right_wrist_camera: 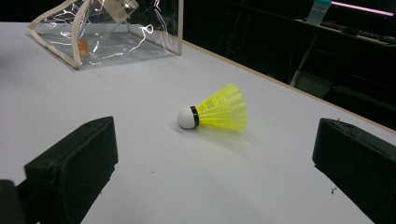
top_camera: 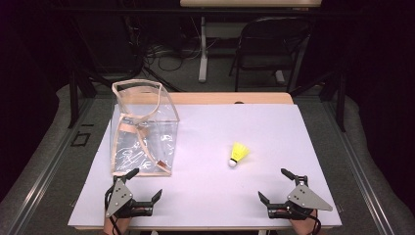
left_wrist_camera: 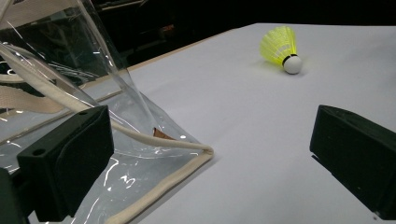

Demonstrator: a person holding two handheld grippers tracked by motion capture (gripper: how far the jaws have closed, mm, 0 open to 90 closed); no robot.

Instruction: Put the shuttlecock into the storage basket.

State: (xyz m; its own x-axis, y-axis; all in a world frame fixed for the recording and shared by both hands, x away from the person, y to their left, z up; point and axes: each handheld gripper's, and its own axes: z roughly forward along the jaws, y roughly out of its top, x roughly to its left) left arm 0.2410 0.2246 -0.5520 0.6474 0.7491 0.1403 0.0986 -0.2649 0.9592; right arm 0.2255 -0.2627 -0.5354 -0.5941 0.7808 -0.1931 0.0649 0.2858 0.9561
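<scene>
A clear plastic bag (top_camera: pixel 144 128) with cream trim stands open-topped near the left edge of the white worktop (top_camera: pixel 274 122), its cream strap hanging inside. A yellow shuttlecock (top_camera: pixel 238 154) lies on its side right of the middle, white cork toward the near edge. The left gripper (top_camera: pixel 145 185) sits at the near left corner, just before the bag, jaws apart. The right gripper (top_camera: pixel 276 185) sits at the near right corner, jaws apart and empty.

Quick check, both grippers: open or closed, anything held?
Left gripper: open, holding nothing, next to the clear bag.
Right gripper: open, holding nothing, shuttlecock lies ahead of it on the table.
</scene>
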